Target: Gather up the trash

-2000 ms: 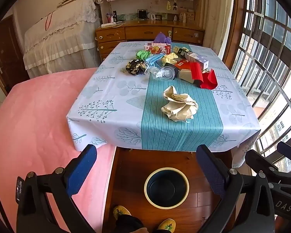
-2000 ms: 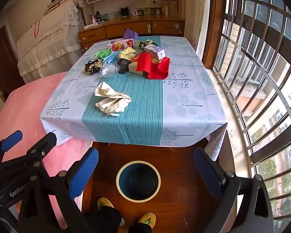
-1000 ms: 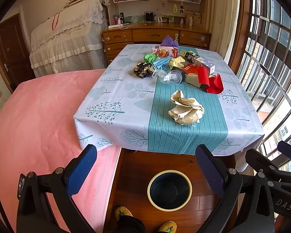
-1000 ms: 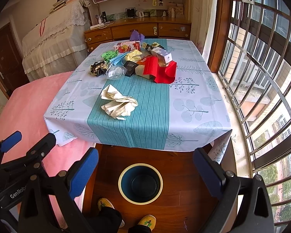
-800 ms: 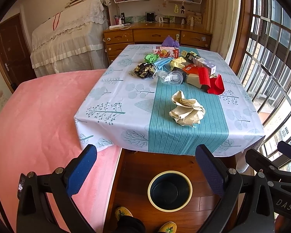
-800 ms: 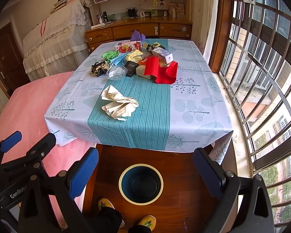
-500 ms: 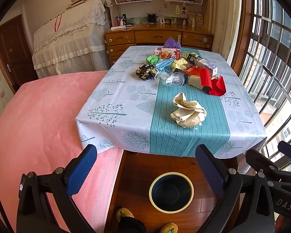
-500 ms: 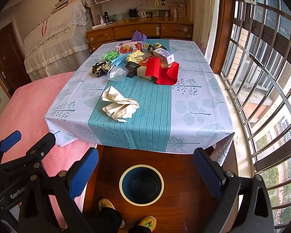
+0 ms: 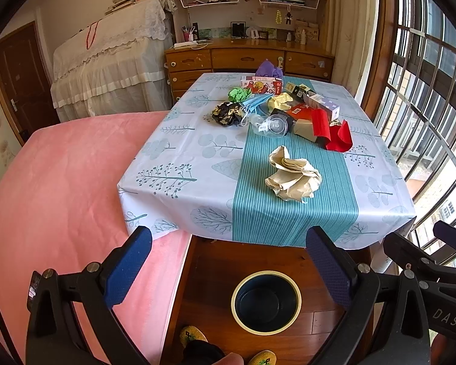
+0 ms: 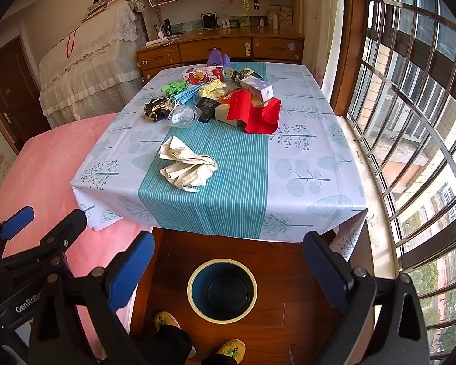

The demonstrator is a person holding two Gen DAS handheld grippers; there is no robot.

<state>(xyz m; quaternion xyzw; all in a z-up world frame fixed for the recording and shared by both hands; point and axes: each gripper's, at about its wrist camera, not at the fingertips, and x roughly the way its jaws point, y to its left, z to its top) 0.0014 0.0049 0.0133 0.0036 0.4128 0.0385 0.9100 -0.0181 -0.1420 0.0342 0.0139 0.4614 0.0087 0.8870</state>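
A table under a pale leaf-print tablecloth (image 9: 179, 140) with a teal striped centre band fills the middle of both views, and a pink bedspread (image 9: 60, 188) spreads over the left. On the wooden floor at the lower centre of the frame stands a dark blue bin with a cream rim (image 9: 266, 301), apparently empty, just short of the table's near edge and beside the person's yellow slippers (image 10: 231, 348).

The trash is all on the table. Nearest is a crumpled beige paper wad (image 9: 291, 176) alone on the teal band in mid-frame. Farther back, toward the upper centre, lies a cluster: folded red paper (image 9: 331, 132), a clear plastic cup on its side (image 9: 273, 125), a black-and-gold wrapper (image 9: 226, 114), a blue face mask (image 9: 255, 102), a green crumple (image 9: 238, 92) and small cartons.

The left gripper (image 9: 228, 261) and the right gripper (image 10: 228, 258) each stand wide, blue pads far apart and holding nothing, low in their frames above the bin.

This looks like the opening approach, with nothing collected yet. The next move calls for reaching over the table edge to the beige wad and closing on it.

Compared with two seconds ago, the table sits slightly higher and farther off in both views, while the trash lies unchanged.
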